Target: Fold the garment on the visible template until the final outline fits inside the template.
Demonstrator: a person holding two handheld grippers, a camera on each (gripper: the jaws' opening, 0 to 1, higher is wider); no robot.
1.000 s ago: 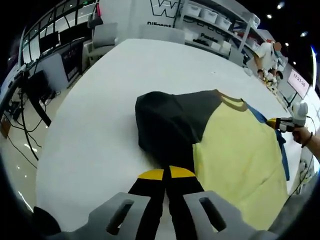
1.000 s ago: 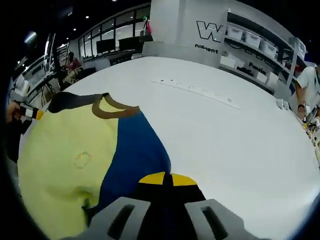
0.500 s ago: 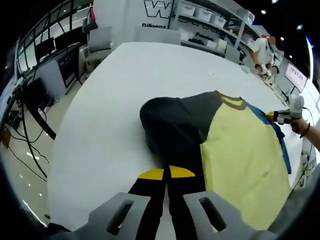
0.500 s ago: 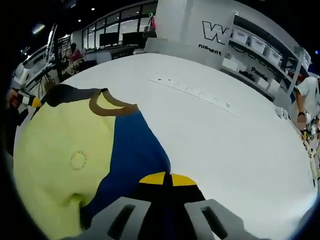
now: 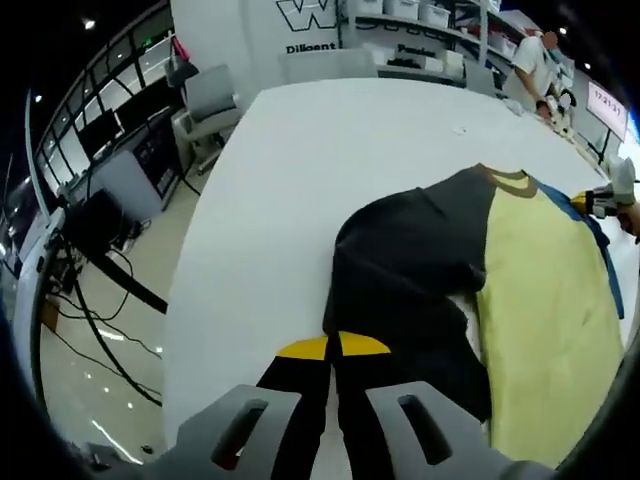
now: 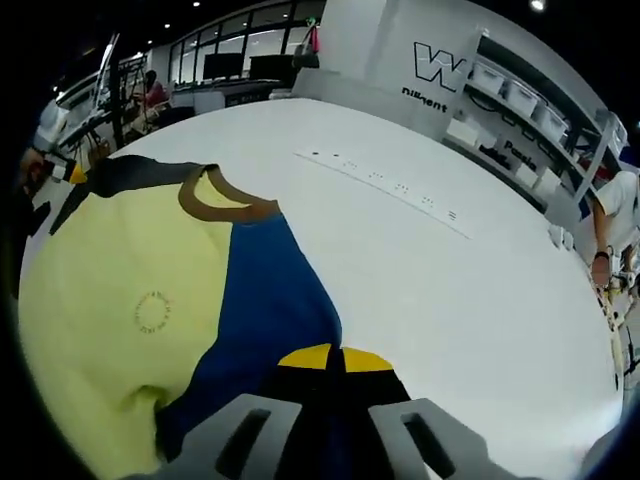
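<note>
Left tongs (image 5: 332, 348) pinch the shirt's (image 5: 500, 270) black sleeve (image 5: 400, 270); right tongs (image 6: 326, 358) pinch the blue sleeve (image 6: 265, 300); best lift both evenly, keeping cloth taut over the counter (image 6: 440, 270).

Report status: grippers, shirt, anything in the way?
Left gripper shut on black sleeve. Right gripper shut on blue sleeve. Shirt flat on white table. No obstruction visible.

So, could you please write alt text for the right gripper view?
The right gripper is shut on the blue sleeve of a yellow shirt lying on a white table. The brown collar lies further along the shirt.
</note>
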